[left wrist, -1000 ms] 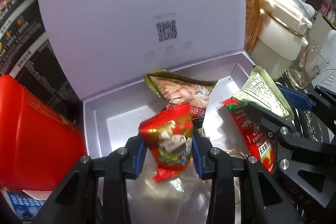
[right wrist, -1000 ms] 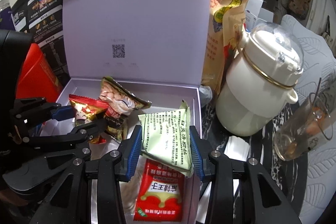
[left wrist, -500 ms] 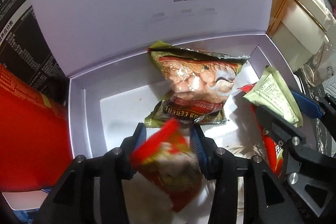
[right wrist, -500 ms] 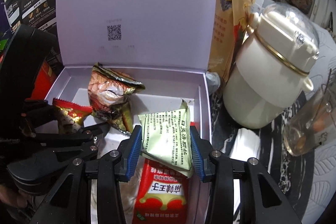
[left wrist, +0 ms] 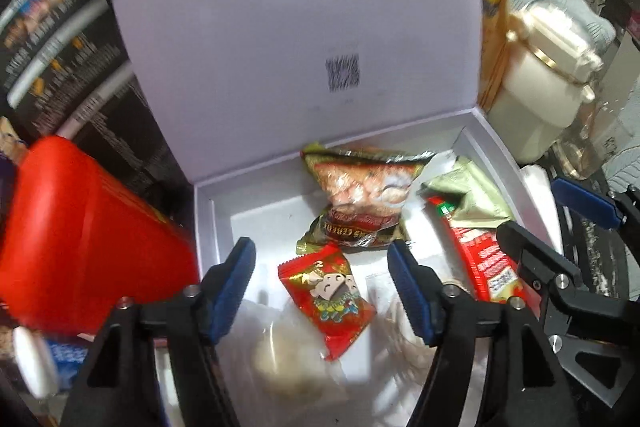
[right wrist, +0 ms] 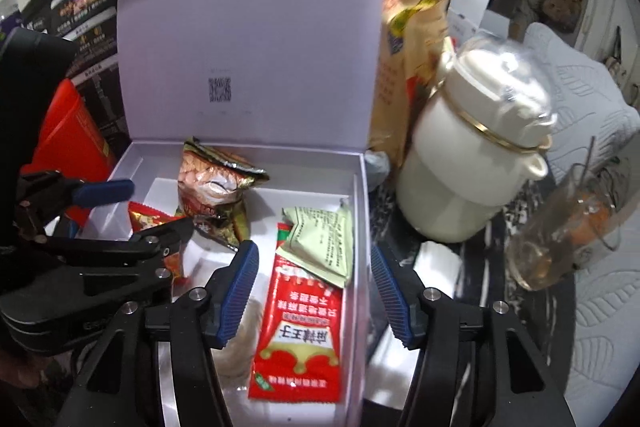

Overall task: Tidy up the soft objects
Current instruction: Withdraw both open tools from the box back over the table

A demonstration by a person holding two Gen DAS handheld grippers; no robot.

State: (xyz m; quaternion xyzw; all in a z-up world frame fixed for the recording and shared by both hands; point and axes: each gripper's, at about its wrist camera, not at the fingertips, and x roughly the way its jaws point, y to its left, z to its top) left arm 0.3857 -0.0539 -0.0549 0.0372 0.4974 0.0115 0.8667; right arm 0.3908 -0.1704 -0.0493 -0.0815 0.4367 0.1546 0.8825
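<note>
The left gripper (left wrist: 320, 267) stands with its blue-padded fingers (left wrist: 234, 285) spread apart and holding nothing; they have just been opening, and the small red foil snack packet with a cartoon print (left wrist: 328, 297) lies loose between them on the floor of the open white cardboard gift box (left wrist: 204, 219), touching neither pad. That looks like a deliberate release, the packet set down at about 6 o'clock from the crumpled gold-and-brown cereal bag (left wrist: 362, 193).

The right gripper (right wrist: 314, 287) is likewise parted and empty, its fingers (right wrist: 238, 289) just opened. The pale green paper sachet (right wrist: 324, 245) rests in the box at about 12 o'clock from the long red sauce packet (right wrist: 300, 331), overlapping its upper end, near the box's right wall.

The raised lid keeps the box accessible, so I judge both packets are being gathered there. The cream lidded pot (right wrist: 472, 163) stays outside on the worktop, at 3 o'clock.
</note>
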